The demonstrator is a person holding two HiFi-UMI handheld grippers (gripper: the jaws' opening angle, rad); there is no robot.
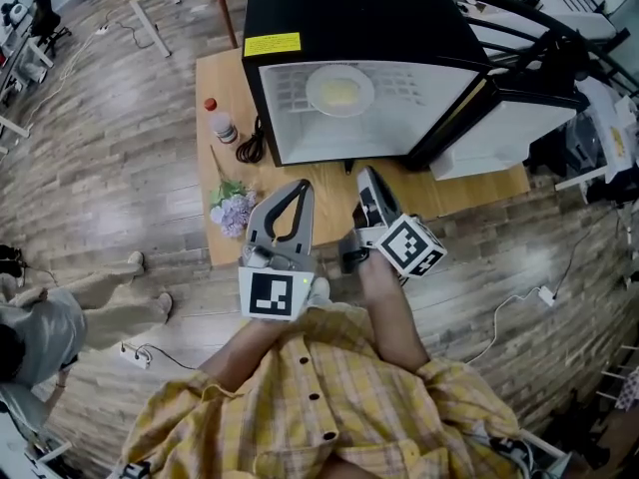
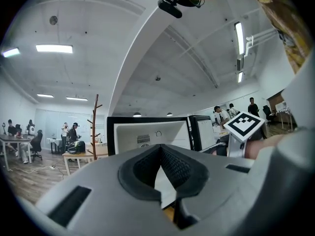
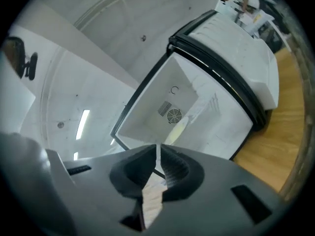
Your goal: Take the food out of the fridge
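A black mini fridge (image 1: 349, 18) stands on a wooden table (image 1: 225, 73) with its door (image 1: 519, 133) swung open to the right. On its wire shelf lies a white plate of pale yellow food (image 1: 339, 91). The plate also shows in the right gripper view as the plate (image 3: 178, 128), edge-on below the fan. My left gripper (image 1: 299, 186) is in front of the fridge opening, shut and empty. My right gripper (image 1: 365, 174) is beside it, rolled on its side, shut with nothing held. In their own views the left gripper (image 2: 160, 147) and the right gripper (image 3: 157, 147) both face the open fridge (image 2: 147, 134).
A red-capped plastic bottle (image 1: 221, 122), a black cable (image 1: 251, 145) and a bunch of purple flowers (image 1: 232, 209) lie on the table left of the fridge. A person's legs (image 1: 110, 287) and a power strip (image 1: 137, 355) are on the wooden floor at the left.
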